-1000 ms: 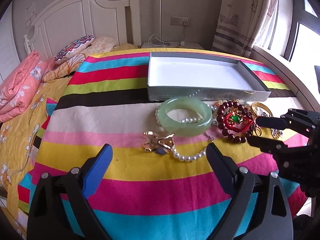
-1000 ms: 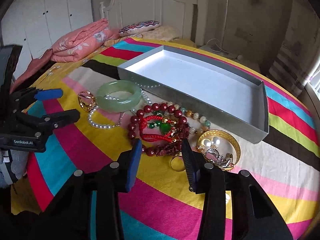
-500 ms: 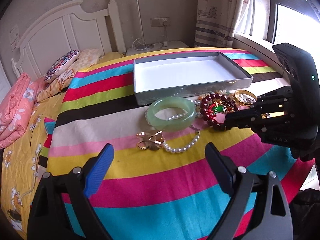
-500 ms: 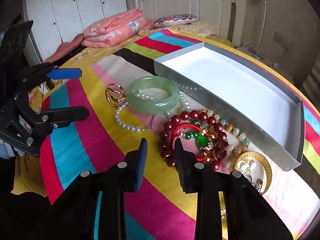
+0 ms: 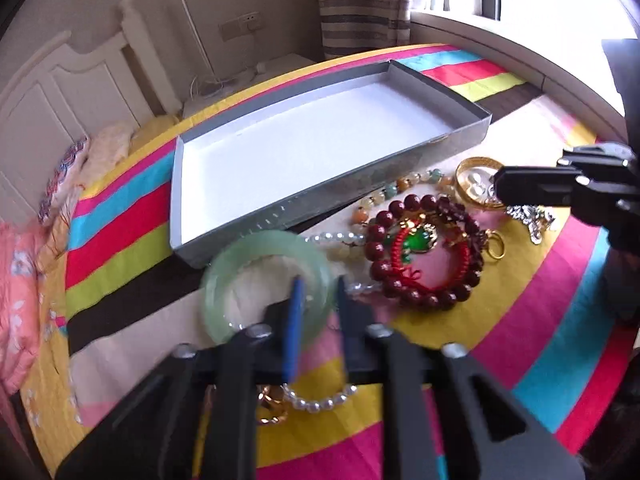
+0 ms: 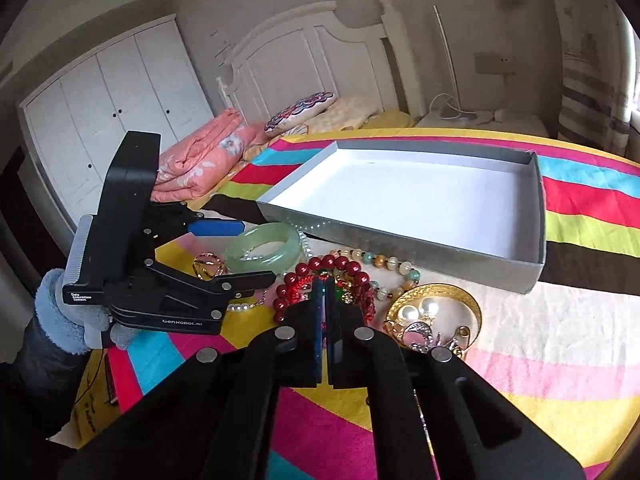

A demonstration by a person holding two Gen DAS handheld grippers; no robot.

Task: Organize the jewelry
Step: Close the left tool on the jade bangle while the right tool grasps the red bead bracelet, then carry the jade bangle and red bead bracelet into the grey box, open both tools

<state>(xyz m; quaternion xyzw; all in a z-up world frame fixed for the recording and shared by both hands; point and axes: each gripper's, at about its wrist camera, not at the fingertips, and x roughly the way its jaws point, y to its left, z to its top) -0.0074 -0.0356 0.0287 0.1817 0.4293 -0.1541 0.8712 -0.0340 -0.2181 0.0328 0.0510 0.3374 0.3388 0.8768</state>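
Left gripper [image 5: 318, 296] straddles the green jade bangle [image 5: 266, 280] rim, narrowly parted; right gripper [image 6: 325, 292] closed over red bead bracelet [image 6: 320, 280].

Black left gripper [image 6: 236, 254] — blue pad, silver screws (white lettering); fluffy blue glove [image 6: 60, 316].

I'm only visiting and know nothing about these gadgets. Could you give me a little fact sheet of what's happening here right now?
Surface: striped cloth
Box: grey, open top, white inside, nothing in it
Jewelry beside the box: jade bangle, red bead bracelet, pearl strand, gold dish with pearls
Left gripper: fingers close together astride the jade bangle's near rim; whether they grip it is unclear
Right gripper: fingers shut, by the red bead bracelet, nothing visibly held
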